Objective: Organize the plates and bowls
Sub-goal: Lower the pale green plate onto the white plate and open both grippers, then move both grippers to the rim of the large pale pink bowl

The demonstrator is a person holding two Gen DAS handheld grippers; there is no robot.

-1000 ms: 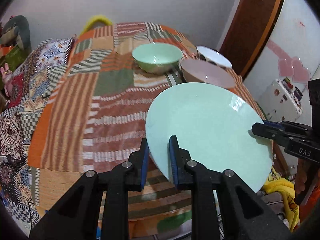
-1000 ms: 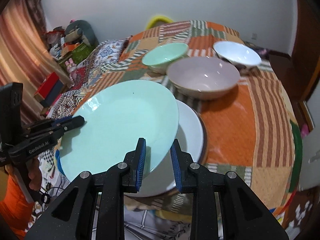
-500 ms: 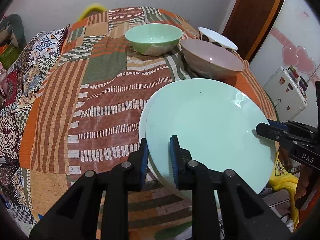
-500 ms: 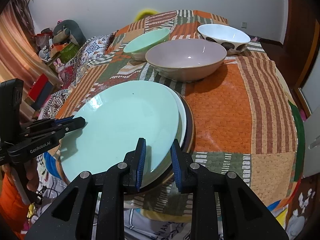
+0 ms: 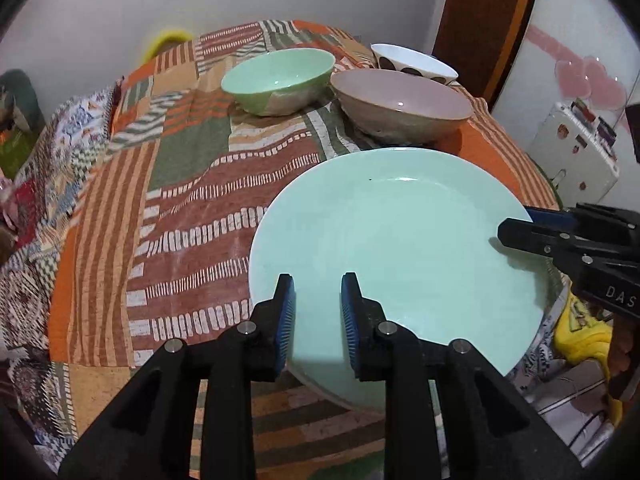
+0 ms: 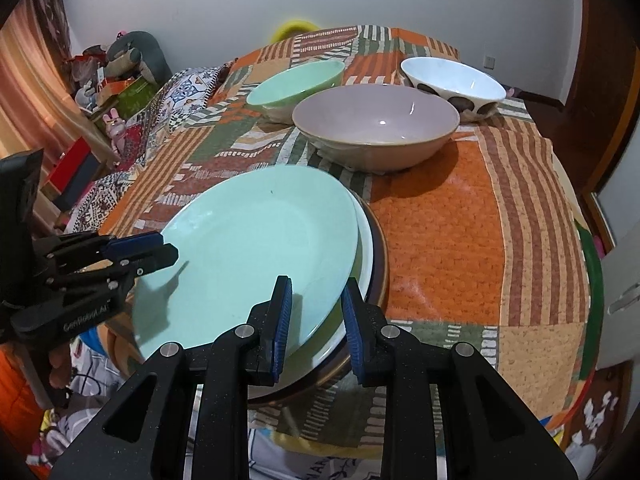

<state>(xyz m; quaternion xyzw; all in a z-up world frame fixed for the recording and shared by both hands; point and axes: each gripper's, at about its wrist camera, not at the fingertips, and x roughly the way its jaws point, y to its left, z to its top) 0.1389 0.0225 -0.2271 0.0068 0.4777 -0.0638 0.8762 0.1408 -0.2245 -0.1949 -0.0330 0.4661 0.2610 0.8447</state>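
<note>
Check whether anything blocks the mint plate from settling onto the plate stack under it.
Nothing visible does. The mint plate lies directly over the white plate and brown plate; the three bowls stand behind, clear of the stack.

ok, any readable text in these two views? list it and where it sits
"DAS": on the right gripper body, cut off at the frame edge.
"GenRobot.AI": on the left gripper body, blurred, partly readable.
Stickers on the white case: too small to read.
Plates and bowls: no text.
</note>
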